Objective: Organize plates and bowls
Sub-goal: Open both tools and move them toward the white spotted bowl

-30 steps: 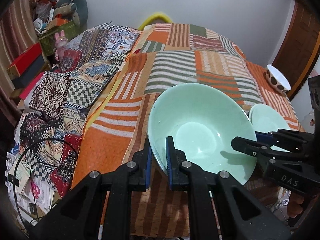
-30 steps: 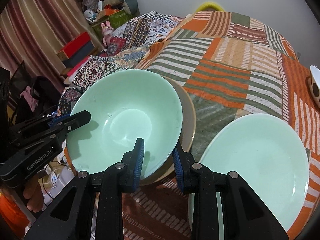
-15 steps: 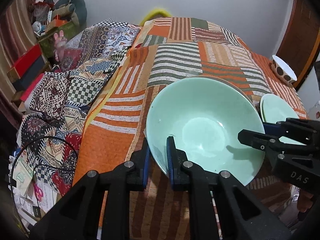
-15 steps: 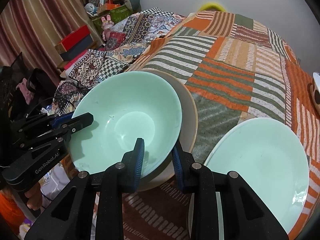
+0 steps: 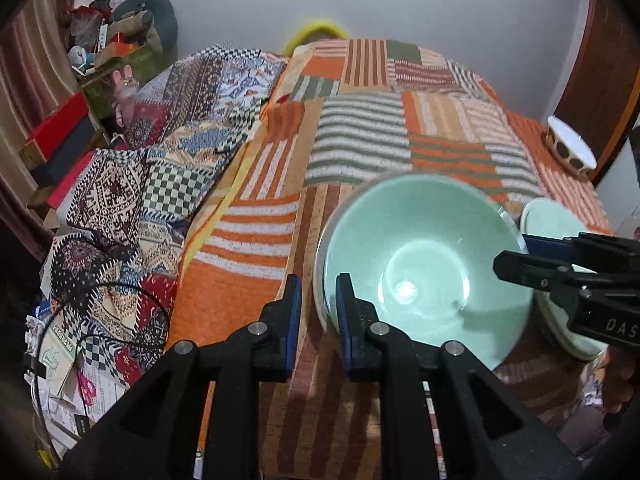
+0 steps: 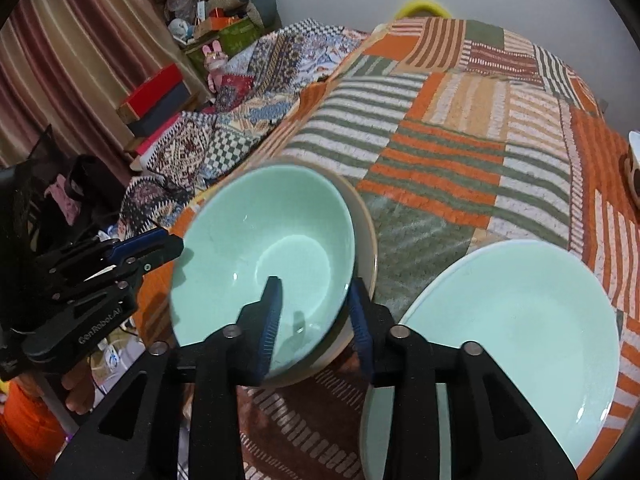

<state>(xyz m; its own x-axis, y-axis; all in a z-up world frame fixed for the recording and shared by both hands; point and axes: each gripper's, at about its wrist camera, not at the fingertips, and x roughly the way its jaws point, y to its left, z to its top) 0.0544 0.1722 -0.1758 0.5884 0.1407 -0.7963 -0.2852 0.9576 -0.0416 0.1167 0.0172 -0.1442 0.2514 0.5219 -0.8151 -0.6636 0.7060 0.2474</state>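
A mint-green bowl [image 5: 424,264] [image 6: 264,252] sits nested in a beige bowl [image 6: 366,240] near the front edge of the patchwork-covered table [image 5: 360,136]. My left gripper [image 5: 318,312] is open, its fingers straddling the green bowl's left rim with a clear gap. My right gripper [image 6: 316,320] is open, its fingers on either side of the two bowls' right rim. A mint-green plate [image 6: 516,328] [image 5: 556,224] lies flat to the right of the bowls.
A white bowl with brown spots [image 5: 570,152] stands at the table's far right edge. A patterned quilt [image 5: 168,160] covers a lower surface to the left, with boxes and toys [image 5: 112,60] behind it. Cables and papers [image 5: 80,340] lie on the floor at left.
The green bowl was lowered into the beige bowl. Both grippers have opened and let go of its rim; the bowl now sits level.
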